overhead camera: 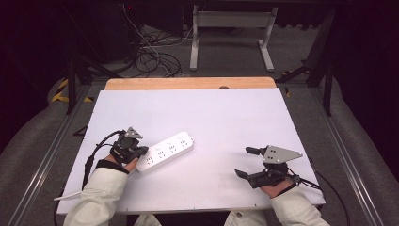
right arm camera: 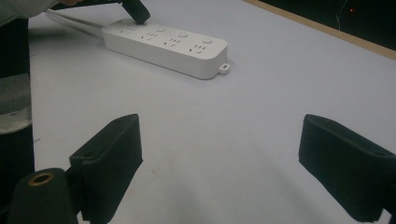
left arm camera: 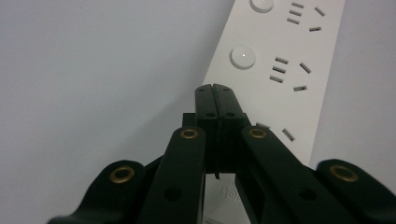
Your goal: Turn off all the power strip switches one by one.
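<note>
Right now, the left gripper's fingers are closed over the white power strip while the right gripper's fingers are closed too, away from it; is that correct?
Not quite: the right gripper has its fingers spread wide open, as the right gripper view shows. The left gripper is indeed closed over the white power strip.

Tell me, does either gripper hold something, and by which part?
Nothing is held. The left gripper is shut with its tips on top of the power strip; the right gripper is open above the table.
</note>
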A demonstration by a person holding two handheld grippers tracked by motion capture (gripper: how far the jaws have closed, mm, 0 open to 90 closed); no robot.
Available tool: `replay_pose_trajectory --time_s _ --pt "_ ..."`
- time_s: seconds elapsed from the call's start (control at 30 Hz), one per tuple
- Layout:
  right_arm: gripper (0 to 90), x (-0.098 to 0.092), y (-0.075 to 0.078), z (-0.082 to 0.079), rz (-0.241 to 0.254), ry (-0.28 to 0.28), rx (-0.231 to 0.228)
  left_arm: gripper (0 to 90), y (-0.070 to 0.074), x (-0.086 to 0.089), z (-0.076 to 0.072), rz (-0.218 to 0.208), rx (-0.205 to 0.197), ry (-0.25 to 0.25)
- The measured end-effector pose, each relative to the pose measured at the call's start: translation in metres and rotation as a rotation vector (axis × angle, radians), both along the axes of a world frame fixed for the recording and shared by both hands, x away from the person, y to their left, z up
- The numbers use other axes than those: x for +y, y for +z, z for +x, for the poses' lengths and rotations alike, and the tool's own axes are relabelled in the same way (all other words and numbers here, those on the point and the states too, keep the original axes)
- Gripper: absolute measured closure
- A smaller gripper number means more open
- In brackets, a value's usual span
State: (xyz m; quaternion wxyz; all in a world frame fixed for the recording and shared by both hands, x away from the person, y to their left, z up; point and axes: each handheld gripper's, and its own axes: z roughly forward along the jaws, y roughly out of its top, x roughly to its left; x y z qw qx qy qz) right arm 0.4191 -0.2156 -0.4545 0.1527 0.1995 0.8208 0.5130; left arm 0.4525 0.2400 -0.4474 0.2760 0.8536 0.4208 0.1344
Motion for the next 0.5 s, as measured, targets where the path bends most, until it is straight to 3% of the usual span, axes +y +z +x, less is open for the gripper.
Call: replay_pose_trajectory --time_s 0.1,0.5 --pt "13.5 -0.0002 0.0002 -0.0003 0.001 0.0 -0.001 90.0 0.0 -0.0027 -0.0023 0.022 -0.017 0.002" --pt "13.5 0.0005 -0.0008 0.0004 -0.005 -0.001 0.004 90.0 -0.002 -0.0029 -0.0033 0.009 -0.016 -0.005"
